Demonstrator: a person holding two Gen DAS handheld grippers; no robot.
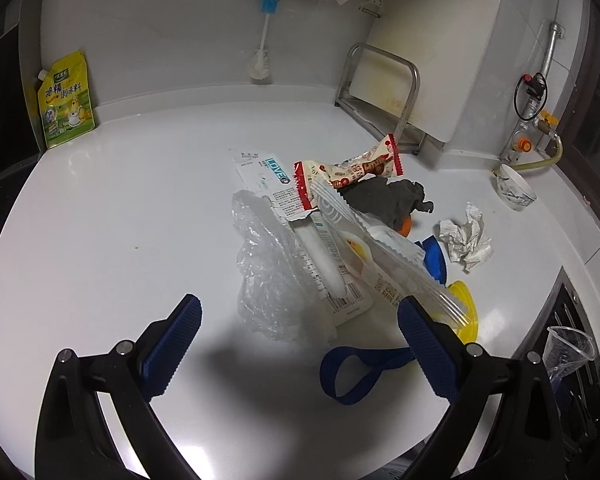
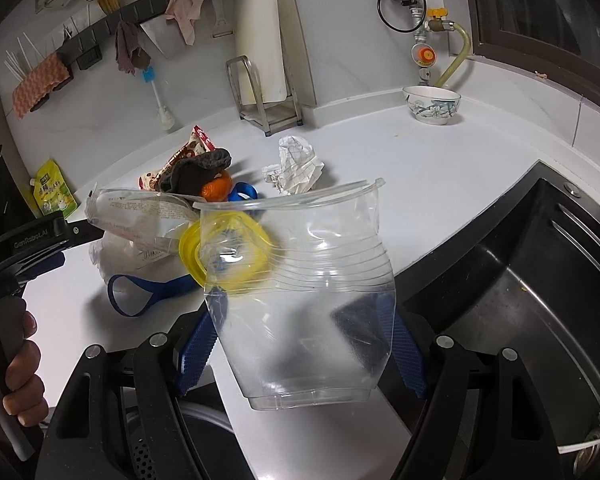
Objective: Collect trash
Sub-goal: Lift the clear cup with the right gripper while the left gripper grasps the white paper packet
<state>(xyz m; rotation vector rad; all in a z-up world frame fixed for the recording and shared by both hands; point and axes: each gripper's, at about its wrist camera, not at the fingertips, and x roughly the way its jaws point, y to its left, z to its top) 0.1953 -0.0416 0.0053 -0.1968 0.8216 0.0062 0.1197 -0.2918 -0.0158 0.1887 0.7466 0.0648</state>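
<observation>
— What is the right tool [image 2: 300, 336] doing?

— It is clamped on a crushed clear plastic cup [image 2: 300, 280], one blue pad on each side of the cup's squeezed wall, rim up. The cup hangs above the front edge of the white tabletop [image 2: 440, 168], just left of the dark sink [image 2: 540, 280].

— And the left tool [image 1: 300, 344]?

— Its fingers stand wide apart with nothing between them, above the tabletop's front edge and just short of the trash pile. In the right wrist view a hand [image 2: 16, 372] grips its handle at the left.

— Where is the trash?

— Heaped in the middle of the tabletop: crumpled clear plastic film [image 1: 268, 276], a torn white wrapper [image 1: 272, 184], a red-and-white snack wrapper [image 1: 352, 168], a dark grey cloth [image 1: 384, 196] over something orange, a yellow lid [image 1: 466, 308] and a blue strap loop [image 1: 356, 376] nearest the front edge. A crumpled paper ball [image 1: 466, 240] lies just right of the heap, apart from it.

— Anything else up there?

— A patterned bowl [image 2: 432, 104] near the back right corner, a green-yellow seasoning pouch [image 1: 66, 100] leaning at the back left, and a metal rack [image 1: 384, 96] holding a cutting board against the back wall.
</observation>
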